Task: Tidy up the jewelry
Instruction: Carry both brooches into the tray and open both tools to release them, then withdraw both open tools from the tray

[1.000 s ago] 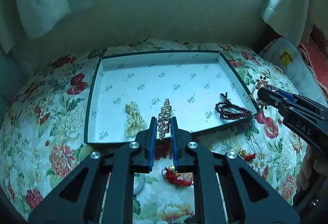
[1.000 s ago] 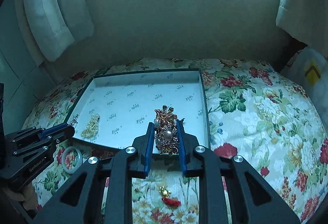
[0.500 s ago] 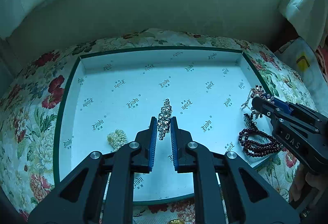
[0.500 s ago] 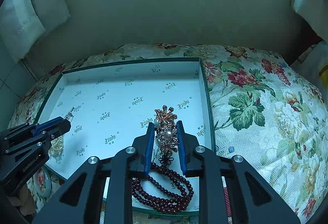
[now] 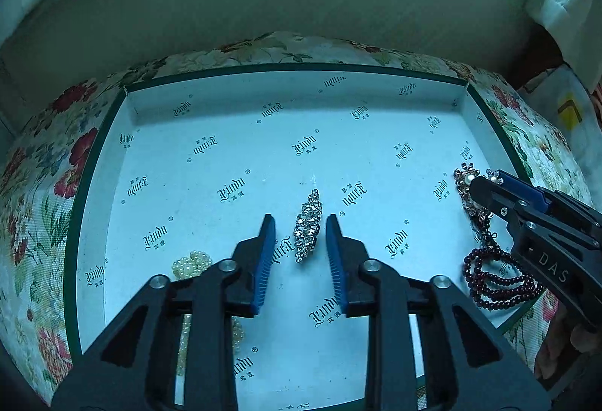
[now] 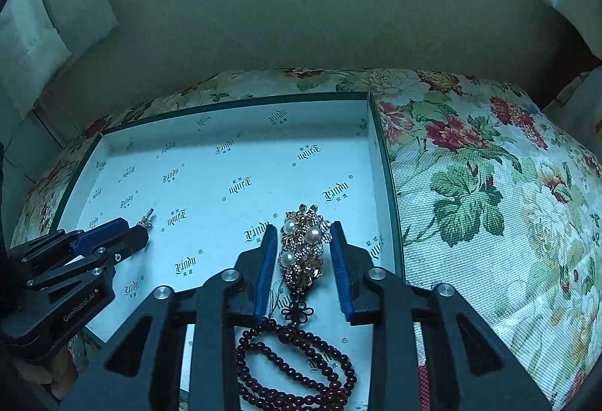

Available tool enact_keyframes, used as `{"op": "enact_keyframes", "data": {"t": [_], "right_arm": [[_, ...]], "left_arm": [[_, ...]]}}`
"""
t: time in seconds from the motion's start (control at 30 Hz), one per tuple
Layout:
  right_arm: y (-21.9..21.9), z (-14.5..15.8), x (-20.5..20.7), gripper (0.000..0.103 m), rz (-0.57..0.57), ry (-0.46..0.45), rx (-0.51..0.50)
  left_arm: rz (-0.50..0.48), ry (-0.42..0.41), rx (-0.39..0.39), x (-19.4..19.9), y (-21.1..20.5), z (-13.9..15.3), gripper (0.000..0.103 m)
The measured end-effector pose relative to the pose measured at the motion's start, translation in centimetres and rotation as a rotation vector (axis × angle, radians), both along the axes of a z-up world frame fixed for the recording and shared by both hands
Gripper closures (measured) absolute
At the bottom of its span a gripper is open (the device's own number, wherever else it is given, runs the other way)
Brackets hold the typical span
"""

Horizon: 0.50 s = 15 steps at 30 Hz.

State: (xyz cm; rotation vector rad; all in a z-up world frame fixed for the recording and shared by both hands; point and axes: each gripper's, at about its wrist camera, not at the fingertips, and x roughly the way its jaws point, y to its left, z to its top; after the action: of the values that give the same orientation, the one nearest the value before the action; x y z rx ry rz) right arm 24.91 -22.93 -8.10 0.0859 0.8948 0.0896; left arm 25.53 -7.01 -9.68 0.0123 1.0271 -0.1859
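A long rhinestone piece [image 5: 307, 224] lies on the floor of the white box [image 5: 210, 87], between the fingers of my left gripper [image 5: 300, 245]. Those jaws are opening and their blue pads stand clear of it. In the right wrist view a gold brooch with pearls [image 6: 303, 253] rests in the box [image 6: 240, 102] near its right wall. My right gripper [image 6: 303, 253] straddles it with jaws opening, pads apart from it. A dark red bead bracelet [image 6: 297, 366] lies just in front of the brooch. The right gripper [image 5: 489, 191] also shows at the right of the left wrist view.
A cluster of cream pearls [image 5: 192, 262] lies in the box at the left, partly under my left fingers. The box sits on a floral bedspread [image 6: 489, 185]. A plain wall and white curtains [image 6: 56, 15] stand behind. A hand [image 5: 572, 343] shows at the lower right.
Both grippers came down into the box with their pieces. Their jaws have now parted, and the rhinestone piece and the brooch lie loose on the box floor.
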Motion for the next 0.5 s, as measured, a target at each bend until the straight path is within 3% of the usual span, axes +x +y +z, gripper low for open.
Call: {"op": "enact_keyframes", "data": {"t": [0.07,0.27,0.5], "right_arm": [[-0.1,0.3,-0.2,0.060,0.000,-0.009,0.005],[-0.1,2.4,-1.8,0.059,0.003,-0.062,0.024],[-0.1,4.2,-6.6,0.059,0.029,-0.086,0.029]], "left_arm": [[0.005,-0.002,-0.002,-0.1,0.1,0.1,0.060],[0.012,-0.016,-0.027,-1.2,0.6,1.7,0.051],[-0.001,-0.023,-0.036,-5.1,1.5,3.7,0.051]]}}
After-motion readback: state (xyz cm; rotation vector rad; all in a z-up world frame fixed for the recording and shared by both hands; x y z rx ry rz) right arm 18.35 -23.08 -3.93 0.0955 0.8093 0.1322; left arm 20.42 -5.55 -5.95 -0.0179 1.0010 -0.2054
